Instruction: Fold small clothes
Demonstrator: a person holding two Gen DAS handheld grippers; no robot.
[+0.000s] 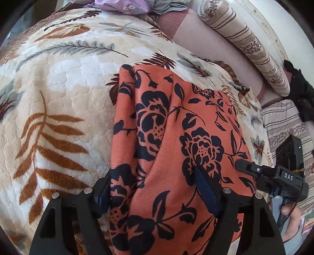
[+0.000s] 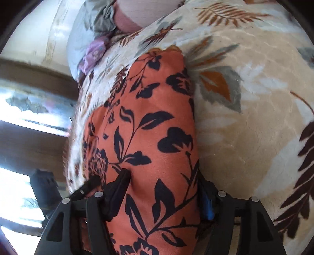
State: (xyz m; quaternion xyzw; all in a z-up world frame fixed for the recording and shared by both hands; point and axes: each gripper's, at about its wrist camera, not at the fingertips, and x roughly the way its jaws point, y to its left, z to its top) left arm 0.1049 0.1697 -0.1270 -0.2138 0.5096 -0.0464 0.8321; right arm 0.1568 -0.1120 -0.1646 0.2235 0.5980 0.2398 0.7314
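Note:
An orange garment with black flowers (image 1: pixel 176 137) lies folded in a long strip on a cream leaf-print blanket (image 1: pixel 64 94). My left gripper (image 1: pixel 155 188) stands open over the strip's near end, one finger on each side of the cloth, pressing into it. In the right wrist view the same garment (image 2: pixel 153 137) runs away from me, and my right gripper (image 2: pixel 164 188) is open astride it, fingers wide on both sides. The right gripper's body also shows in the left wrist view (image 1: pixel 274 176), at the garment's right edge.
A striped bolster pillow (image 1: pixel 245 45) and a striped sheet (image 1: pixel 284 121) lie at the right. A purple cloth (image 1: pixel 121 5) and grey clothes (image 1: pixel 168 5) are piled at the blanket's far end. A window and wall (image 2: pixel 29 117) are to the left in the right wrist view.

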